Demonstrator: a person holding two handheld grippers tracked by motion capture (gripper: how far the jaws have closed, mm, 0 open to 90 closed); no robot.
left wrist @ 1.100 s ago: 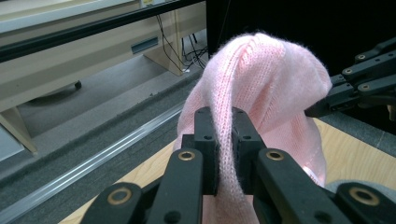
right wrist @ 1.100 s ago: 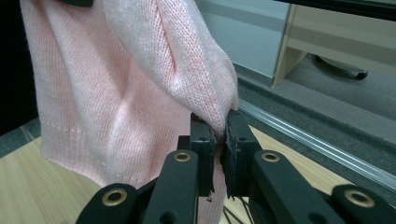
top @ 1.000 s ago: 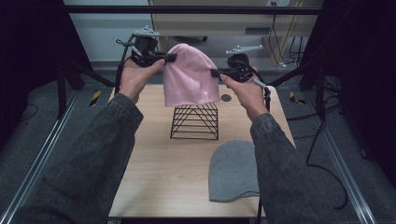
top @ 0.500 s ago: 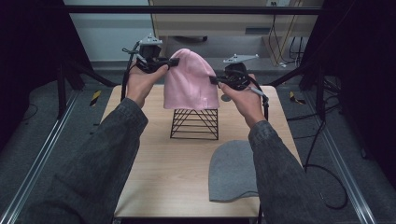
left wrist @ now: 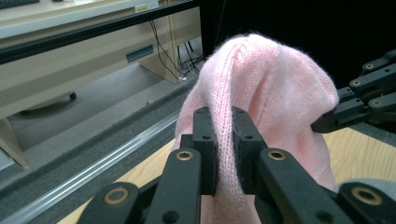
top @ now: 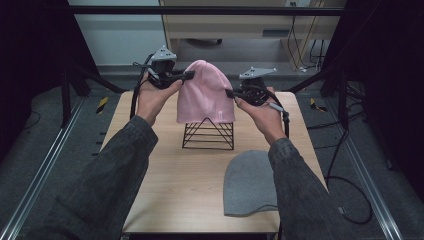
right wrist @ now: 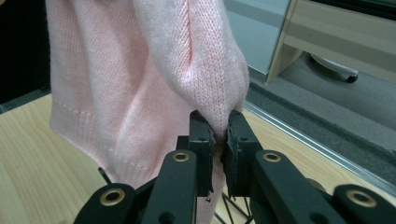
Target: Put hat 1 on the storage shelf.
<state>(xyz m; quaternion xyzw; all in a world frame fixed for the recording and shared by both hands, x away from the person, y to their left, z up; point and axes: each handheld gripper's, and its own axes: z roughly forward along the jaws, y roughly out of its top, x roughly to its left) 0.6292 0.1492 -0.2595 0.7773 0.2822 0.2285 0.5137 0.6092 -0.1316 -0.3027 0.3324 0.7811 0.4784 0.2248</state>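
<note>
High view: pink beanie (top: 205, 92) at upper centre of the frame, held up between both grippers, its hem over the peak of the black wire stand (top: 208, 134).
Left gripper (top: 187, 75): jaws clamped on the beanie's left edge.
Right gripper (top: 229, 93): jaws clamped on its right edge.
Nearby: grey beanie (top: 250, 183) lies flat at lower right on the wooden table (top: 165, 170), apart from the stand.
Writing: a small tag on the pink hem, unreadable.
Change: against half a second ago, the beanie sits slightly lower, hem now meeting the stand.
</note>
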